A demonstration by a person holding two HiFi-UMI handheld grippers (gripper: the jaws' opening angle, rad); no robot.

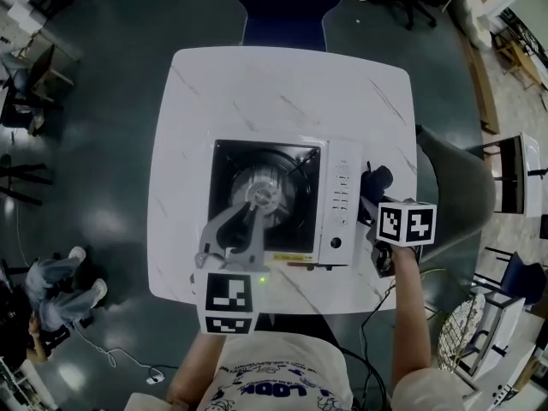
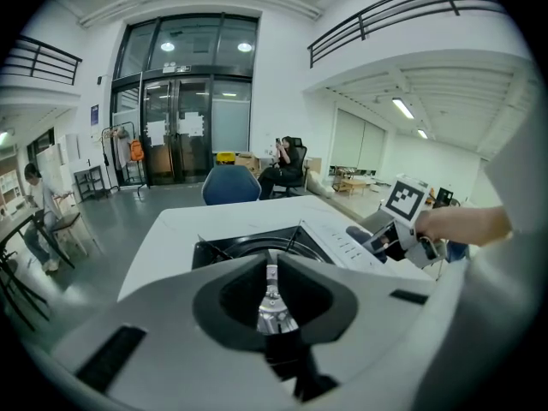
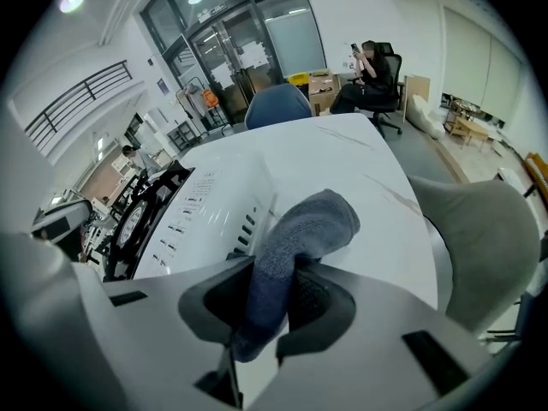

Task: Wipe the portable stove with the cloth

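The portable stove [image 1: 338,199] sits in the middle of the white table [image 1: 282,92], with a black burner well on the left and a white control panel on the right. My left gripper [image 1: 257,202] is down over the round burner [image 1: 267,187] with its jaws shut; in the left gripper view [image 2: 271,268] only a thin slit shows burner metal. My right gripper [image 1: 374,197] is at the stove's right side, shut on a dark grey-blue cloth [image 1: 377,178]. In the right gripper view the cloth [image 3: 300,229] sticks out past the jaws [image 3: 272,285] beside the stove's white side [image 3: 205,208].
A blue chair [image 1: 287,7] stands at the table's far edge and a grey chair [image 1: 454,178] at its right edge. Bare marble tabletop [image 3: 342,161] stretches beyond the cloth. Cables hang at the near right corner. People sit far off in the hall.
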